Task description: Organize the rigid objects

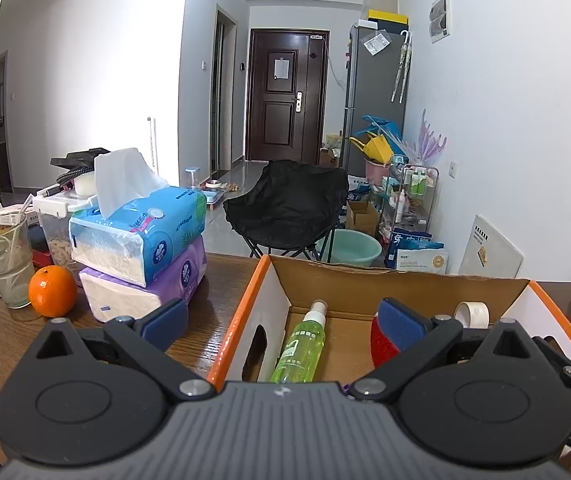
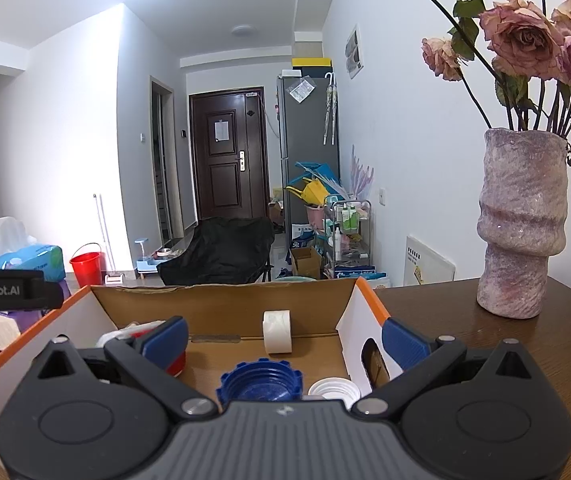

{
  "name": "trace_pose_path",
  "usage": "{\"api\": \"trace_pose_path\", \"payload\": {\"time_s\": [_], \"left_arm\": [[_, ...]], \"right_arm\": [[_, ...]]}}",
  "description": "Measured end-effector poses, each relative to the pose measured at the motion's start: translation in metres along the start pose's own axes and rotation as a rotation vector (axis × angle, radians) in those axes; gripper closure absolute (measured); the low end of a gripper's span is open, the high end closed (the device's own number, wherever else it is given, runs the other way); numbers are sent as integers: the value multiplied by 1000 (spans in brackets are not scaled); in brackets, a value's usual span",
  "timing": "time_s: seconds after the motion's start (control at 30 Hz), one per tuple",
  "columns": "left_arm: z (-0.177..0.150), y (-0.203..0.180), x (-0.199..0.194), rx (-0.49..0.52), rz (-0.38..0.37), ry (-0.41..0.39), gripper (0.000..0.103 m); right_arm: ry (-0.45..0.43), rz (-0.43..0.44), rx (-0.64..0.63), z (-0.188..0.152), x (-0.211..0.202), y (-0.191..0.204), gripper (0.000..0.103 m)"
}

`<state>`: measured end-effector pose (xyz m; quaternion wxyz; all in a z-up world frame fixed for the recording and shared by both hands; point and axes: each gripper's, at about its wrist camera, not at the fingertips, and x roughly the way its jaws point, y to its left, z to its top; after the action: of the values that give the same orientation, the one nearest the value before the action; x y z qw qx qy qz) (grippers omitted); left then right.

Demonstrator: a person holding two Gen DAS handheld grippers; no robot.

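We hold both grippers, left (image 1: 283, 322) and right (image 2: 285, 338), wide and empty over the box (image 1: 401, 282), which sits at the table's (image 1: 213, 280) far edge, gathering bottle (image 1: 301, 346), tape (image 2: 277, 332) and caps (image 2: 259, 386).

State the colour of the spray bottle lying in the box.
Translucent green, with a white nozzle: the spray bottle shows best in the left wrist view.

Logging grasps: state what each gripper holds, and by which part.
Nothing. The left gripper and the right gripper are both open and empty above the box.
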<state>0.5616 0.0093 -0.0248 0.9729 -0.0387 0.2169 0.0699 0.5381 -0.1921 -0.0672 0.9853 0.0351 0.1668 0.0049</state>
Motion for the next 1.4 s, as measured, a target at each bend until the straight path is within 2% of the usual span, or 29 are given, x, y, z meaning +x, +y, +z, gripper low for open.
{"api": "trace_pose_path", "payload": {"time_s": [0.43,0.73,1.0,1.4], "left_arm": [[-6,-4,-13,21,-7,-2,0],[-12,1,-36,21,-18,1,0],[-15,5,-78,36,-27,-19,0],[-28,23,-174,60,-69,-54,0]], "right_arm": [[-12,-7,-1,1,-15,-5,0],[-8,-12,13,-1,-39,-12,0],[-13,-10,9,1,-78,-13,0],[-16,16,32,9,-179,-12,0]]}}
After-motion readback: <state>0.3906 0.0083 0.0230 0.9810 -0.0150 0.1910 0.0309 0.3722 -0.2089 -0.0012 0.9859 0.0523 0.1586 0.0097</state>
